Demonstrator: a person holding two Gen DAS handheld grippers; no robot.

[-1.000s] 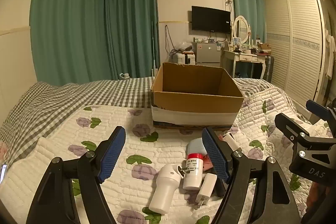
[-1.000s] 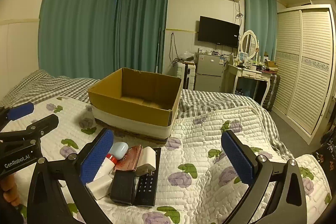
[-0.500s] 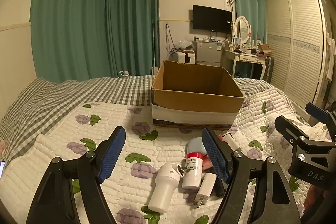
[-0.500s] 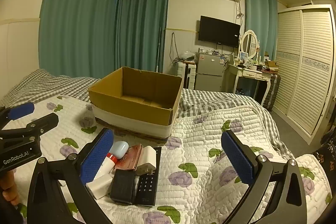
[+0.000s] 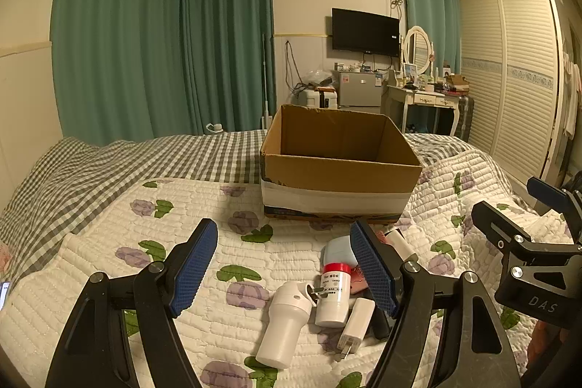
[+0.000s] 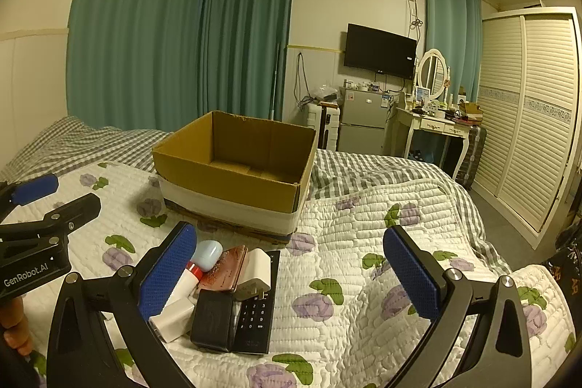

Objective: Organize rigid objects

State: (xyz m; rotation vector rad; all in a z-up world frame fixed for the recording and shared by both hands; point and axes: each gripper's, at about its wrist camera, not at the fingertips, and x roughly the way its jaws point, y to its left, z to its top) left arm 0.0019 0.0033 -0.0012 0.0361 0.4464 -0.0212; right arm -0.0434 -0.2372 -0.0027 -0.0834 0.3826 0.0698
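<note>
An open, empty cardboard box (image 5: pixel 338 166) (image 6: pixel 236 170) stands on the quilted bed. In front of it lies a pile of small items: a white bottle (image 5: pixel 285 326), a red-capped white bottle (image 5: pixel 333 293), a white charger (image 5: pixel 358 322) (image 6: pixel 174 319), a pale blue case (image 5: pixel 338 250) (image 6: pixel 207 251), a black box (image 6: pixel 212 320), a black keypad remote (image 6: pixel 258 311), a pink case (image 6: pixel 225 266) and a white plug (image 6: pixel 256 270). My left gripper (image 5: pixel 283 268) is open above the quilt, left of the pile. My right gripper (image 6: pixel 291 273) is open, its left finger over the pile.
The bed has a floral quilt (image 6: pixel 363 242) over a checked blanket (image 5: pixel 145 162). Beyond it are green curtains, a fridge (image 6: pixel 363 122), a dressing table (image 6: pixel 433 126) and a louvred wardrobe (image 6: pixel 527 119). The bed's right edge drops to the floor (image 6: pixel 509 231).
The left view has tilted up slightly, so the box and pile sit a little lower in it. The right view is nearly unchanged. Both grippers stay open.
</note>
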